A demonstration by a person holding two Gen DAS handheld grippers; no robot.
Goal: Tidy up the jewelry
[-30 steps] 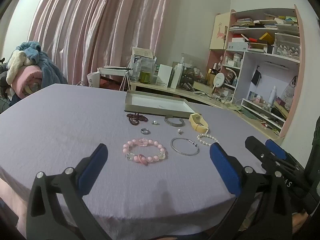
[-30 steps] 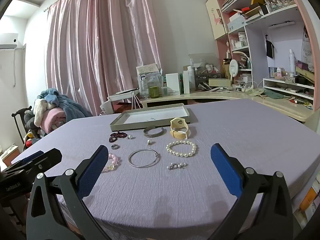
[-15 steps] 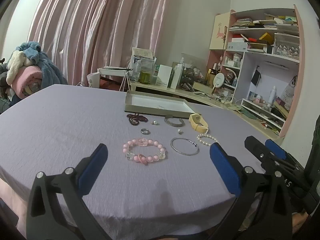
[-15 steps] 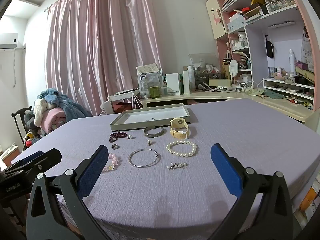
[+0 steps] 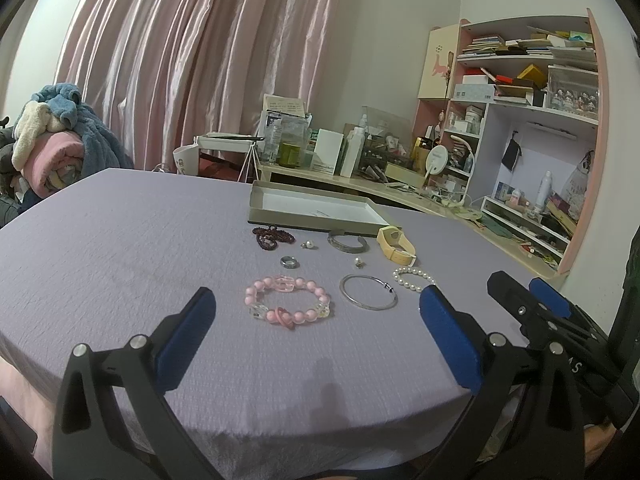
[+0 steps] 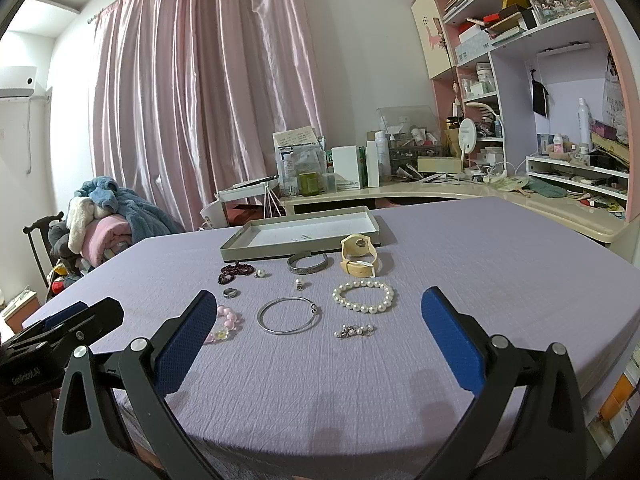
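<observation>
I judge the sorting has not begun: my left tool (image 5: 316, 328) and right tool (image 6: 318, 328) both hover spread wide and empty at the near edge of the worktop (image 5: 120, 248), with every piece loose in front of the bare tray (image 6: 300, 236) at the far side. Next I should close on the pink bead bracelet (image 5: 287, 300), nearest the left tool, which calls for lowering flat to the cloth. The right view hides half that bracelet behind a finger, and the small cluster (image 6: 354, 331) near the pearl bracelet (image 6: 363, 297) is too small to identify.
</observation>
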